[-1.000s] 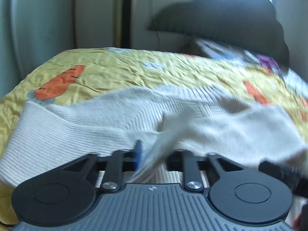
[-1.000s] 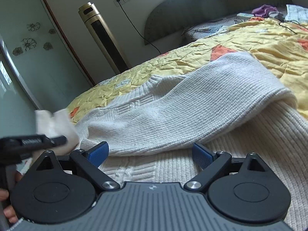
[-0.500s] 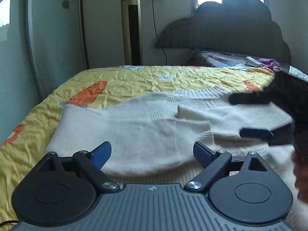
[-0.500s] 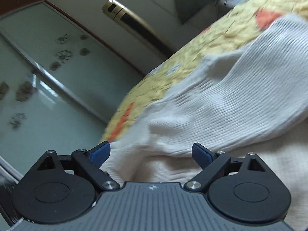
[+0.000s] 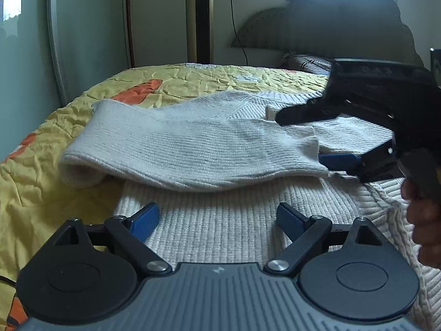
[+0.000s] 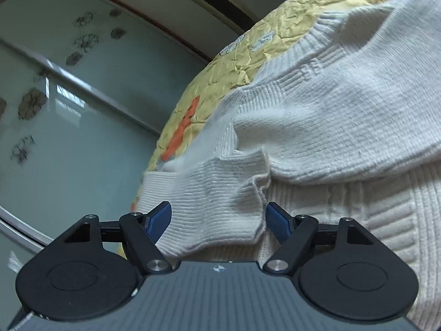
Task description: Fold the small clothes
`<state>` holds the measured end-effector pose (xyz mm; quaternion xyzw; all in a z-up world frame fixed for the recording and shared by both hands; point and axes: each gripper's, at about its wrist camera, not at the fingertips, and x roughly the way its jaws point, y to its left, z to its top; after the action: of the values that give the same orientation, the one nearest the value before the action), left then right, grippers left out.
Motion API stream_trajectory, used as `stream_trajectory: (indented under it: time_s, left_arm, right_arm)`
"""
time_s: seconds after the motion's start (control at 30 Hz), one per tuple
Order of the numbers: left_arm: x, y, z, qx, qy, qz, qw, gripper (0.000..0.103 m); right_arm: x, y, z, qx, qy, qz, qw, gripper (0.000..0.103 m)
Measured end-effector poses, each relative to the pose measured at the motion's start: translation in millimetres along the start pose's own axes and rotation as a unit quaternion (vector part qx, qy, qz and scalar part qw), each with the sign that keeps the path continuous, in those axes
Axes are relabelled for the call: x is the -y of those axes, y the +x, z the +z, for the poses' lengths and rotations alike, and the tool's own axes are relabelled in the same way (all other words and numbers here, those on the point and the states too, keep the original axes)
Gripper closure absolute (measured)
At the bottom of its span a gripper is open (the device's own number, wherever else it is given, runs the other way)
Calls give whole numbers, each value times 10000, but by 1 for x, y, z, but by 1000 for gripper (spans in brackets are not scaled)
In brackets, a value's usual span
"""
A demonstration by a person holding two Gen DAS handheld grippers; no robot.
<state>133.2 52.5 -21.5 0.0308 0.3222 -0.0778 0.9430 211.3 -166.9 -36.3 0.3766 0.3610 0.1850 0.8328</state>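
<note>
Both sleeve cuffs (image 6: 220, 207) between right jaws, closing.

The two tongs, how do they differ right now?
The left tongs are spread wide with nothing between them, over the sweater body. The right tongs are narrower, have just been closing, and have the sleeve cuff between them. Both have blue pads and point at the same sweater.

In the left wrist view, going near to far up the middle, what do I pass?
Open left gripper → ribbed cream knit sweater body → folded cream sleeve → crinkled yellow quilt → tall gold tower fan by the wall.
</note>
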Motion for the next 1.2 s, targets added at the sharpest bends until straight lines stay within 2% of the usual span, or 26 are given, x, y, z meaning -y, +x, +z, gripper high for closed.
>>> stream_trajectory:
  time_s: [0.1,0.13,0.2,0.23,0.27,0.37,0.47,0.6,0.73,1.0,1.2]
  left_arm:
    - [-1,1,0,-24,-12,-32,10000,7]
    - [-2,1,0,-30,-32,-39,10000,7]
    - [-4,-1,2,-50,-84,-25,9999,7]
    - [-5,-2,3,-66,-117,-23,9999,7]
    - [-7,-4,6,-86,-158,-64,9998,7]
    - [-15,-8,14,-86,-350,-183,9992,7]
    - [-22,-11,24,-21,-423,-134,9990,7]
    - [-34,-16,34,109,-486,38,9988,7]
    - [-48,-17,40,144,-612,197,9978,7]
    - [-62,-10,48,127,-796,316,9962,7]
    - [-61,-3,47,19,-743,398,9964,7]
  right_arm:
    - [1,10,9,145,90,22,9999,29]
    - [3,13,12,212,146,34,9997,32]
    - [6,18,16,217,239,-42,9995,47]
    - [6,21,16,162,216,-128,9996,75]
    - [4,24,16,82,149,-235,9996,89]
    - [-7,21,16,12,-197,-246,9995,90]
    - [-30,14,28,124,-692,-213,9973,90]
    - [-62,5,52,409,-1581,-630,9846,90]
    - [-68,-9,72,708,-2014,-1031,9715,90]
    - [-32,-46,91,1186,-2074,-1792,9543,90]
    - [-1,-64,97,1355,-1878,-2098,9499,90]
